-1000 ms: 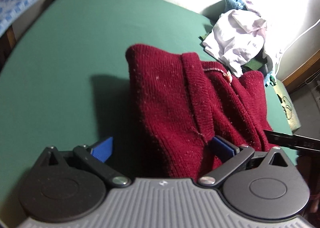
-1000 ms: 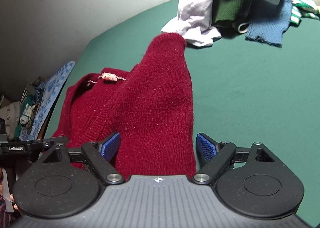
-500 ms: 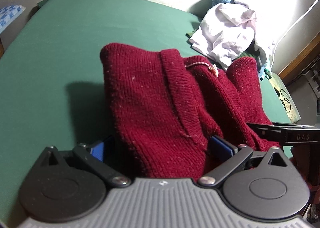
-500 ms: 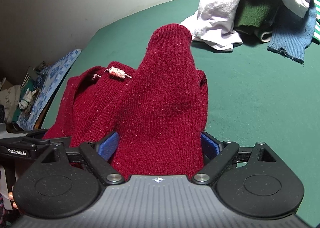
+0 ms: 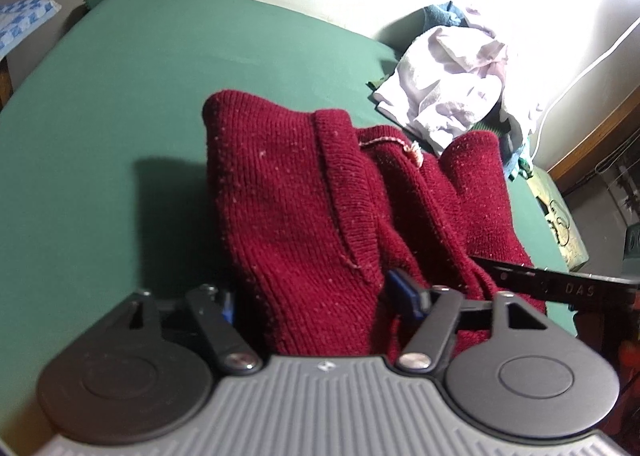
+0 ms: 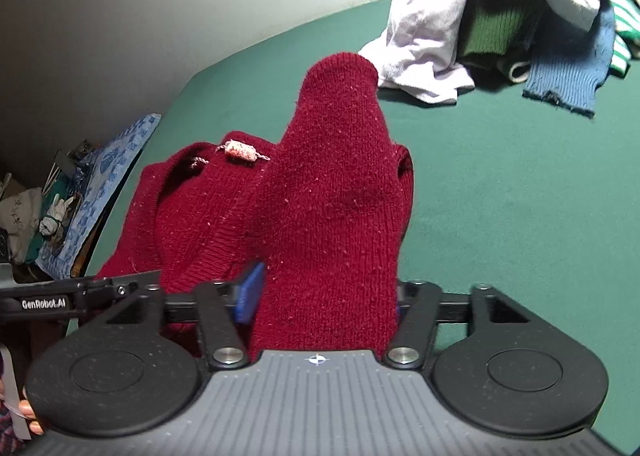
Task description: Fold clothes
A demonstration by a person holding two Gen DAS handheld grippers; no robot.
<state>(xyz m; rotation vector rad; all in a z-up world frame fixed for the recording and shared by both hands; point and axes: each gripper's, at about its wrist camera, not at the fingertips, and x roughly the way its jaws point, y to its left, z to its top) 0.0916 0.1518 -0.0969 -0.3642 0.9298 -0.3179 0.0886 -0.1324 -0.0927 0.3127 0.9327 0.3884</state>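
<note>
A dark red knitted sweater lies bunched on the green table cover, with a small pink-white tag at its neck. My left gripper is closing its jaws, and a thick fold of the sweater fills the gap, with the blue pads pressing the knit. In the right wrist view the sweater rises as a hump from my right gripper, whose jaws are also closing, one blue pad against the fabric and the other hidden behind it. Each gripper shows at the edge of the other's view.
A pile of other clothes, white, green and blue, lies at the back of the table. A blue patterned cloth and clutter sit off the left edge. A white cable hangs by the wall. Bare green cover spreads to the left.
Both grippers' jaws have narrowed from wide apart to against the sweater folds. The sweater now sits deeper between the pads. Neither hand has shifted much.
</note>
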